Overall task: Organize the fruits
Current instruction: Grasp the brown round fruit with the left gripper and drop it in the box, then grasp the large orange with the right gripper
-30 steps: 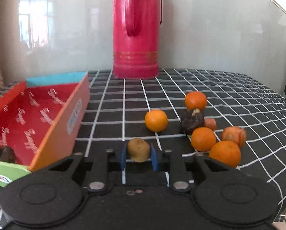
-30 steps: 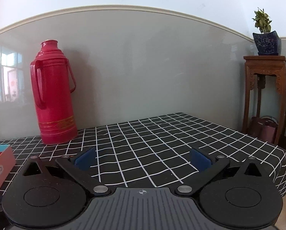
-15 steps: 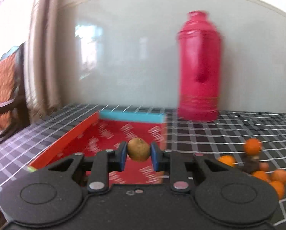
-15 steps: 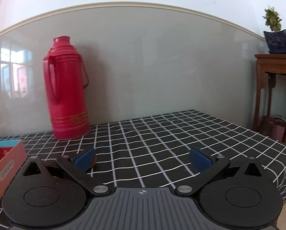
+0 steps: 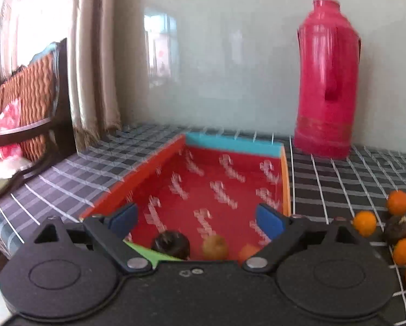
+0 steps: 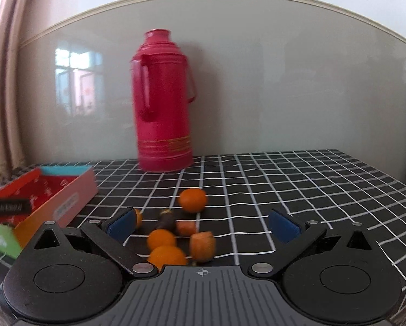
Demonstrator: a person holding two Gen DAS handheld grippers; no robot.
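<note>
My left gripper [image 5: 196,221] is open and empty over the red box [image 5: 216,182]. A brown kiwi [image 5: 214,247] lies inside the box near its front edge, beside a dark fruit [image 5: 171,244] and an orange piece [image 5: 247,252]. Several oranges [image 5: 364,223] and a dark fruit [image 5: 397,225] lie on the cloth to the right. My right gripper [image 6: 203,226] is open and empty above that cluster: oranges [image 6: 192,200], a dark fruit [image 6: 166,221] and orange pieces [image 6: 202,245]. The red box [image 6: 42,195] is at the left there.
A tall red thermos [image 5: 326,81] stands at the back by the wall, also in the right wrist view [image 6: 163,103]. The table has a black checked cloth [image 6: 298,190]. A chair [image 5: 26,108] and a curtain [image 5: 94,54] stand beyond the table's left edge.
My left gripper carried the kiwi over the red box and opened; the kiwi now lies in the box. My right gripper swung left and down toward the orange cluster.
</note>
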